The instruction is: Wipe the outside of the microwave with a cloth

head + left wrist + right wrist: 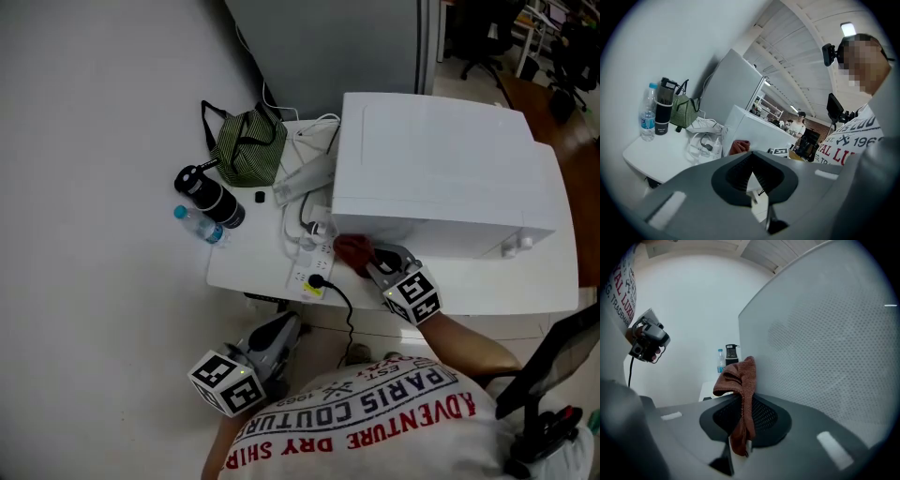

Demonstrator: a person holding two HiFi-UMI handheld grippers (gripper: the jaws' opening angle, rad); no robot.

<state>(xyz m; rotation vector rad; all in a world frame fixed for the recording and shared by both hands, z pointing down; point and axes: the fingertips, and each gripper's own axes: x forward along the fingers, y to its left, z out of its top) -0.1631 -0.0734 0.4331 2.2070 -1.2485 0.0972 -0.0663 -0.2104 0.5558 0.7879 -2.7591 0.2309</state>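
A white counter [246, 267] by a pale wall carries a boxy white microwave [441, 159]. At the microwave's near corner, the right hand-held gripper [373, 262] pinches a rust-red knitted cloth [352, 251] beside its perforated side. Well short of the microwave, the left hand-held gripper [281, 333] is closed and empty.

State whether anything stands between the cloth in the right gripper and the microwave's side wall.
Nothing visible does. The right gripper is shut on the cloth, which lies right beside the microwave wall.
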